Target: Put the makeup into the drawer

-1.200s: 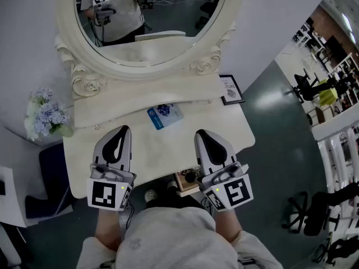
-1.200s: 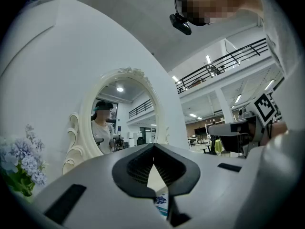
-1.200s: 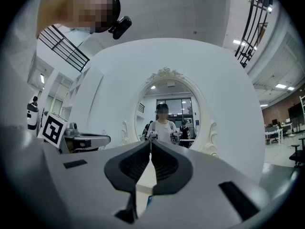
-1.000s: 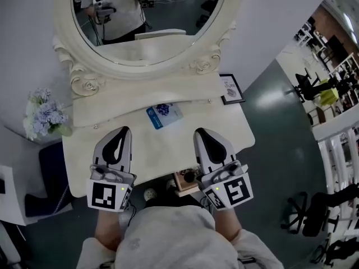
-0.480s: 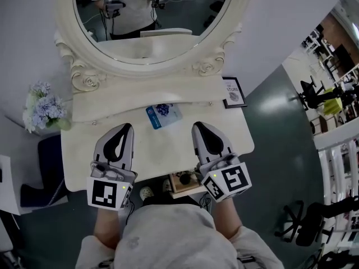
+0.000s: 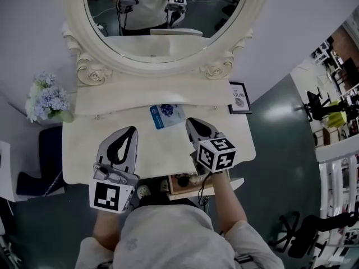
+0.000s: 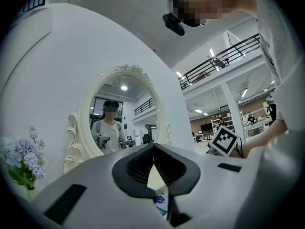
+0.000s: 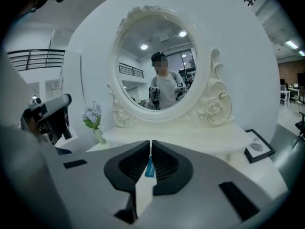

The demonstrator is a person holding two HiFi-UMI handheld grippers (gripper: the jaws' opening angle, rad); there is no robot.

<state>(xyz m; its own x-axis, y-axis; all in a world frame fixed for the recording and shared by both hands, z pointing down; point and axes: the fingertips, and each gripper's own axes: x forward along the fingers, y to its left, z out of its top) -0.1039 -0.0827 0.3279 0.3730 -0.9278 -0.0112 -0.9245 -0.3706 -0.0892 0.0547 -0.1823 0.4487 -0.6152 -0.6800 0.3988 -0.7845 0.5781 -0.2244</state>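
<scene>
The makeup, a flat blue and white packet [image 6: 166,115], lies on the cream vanity table [image 6: 84,150] below the mirror. My right gripper [image 6: 190,120] is shut and empty. It tilts down, with its tips just right of the packet's near edge. The right gripper view shows the blue packet [image 8: 149,168] through the gap behind the closed tips [image 8: 150,142]. My left gripper [image 6: 130,129] hovers level over the table, left of the packet, shut and empty [image 7: 153,145]. The drawer [image 6: 231,182] stands open under the table's front edge, with small items inside.
An oval mirror [image 6: 162,15] in a carved frame rises behind the table. A vase of pale blue flowers [image 6: 47,102] stands at the far left, and a small framed picture [image 6: 239,98] at the far right. A dark stool [image 6: 33,161] sits left of the table.
My right gripper has swung forward and down toward the blue packet, rolling so its marker cube faces up. The left gripper has hardly moved.
</scene>
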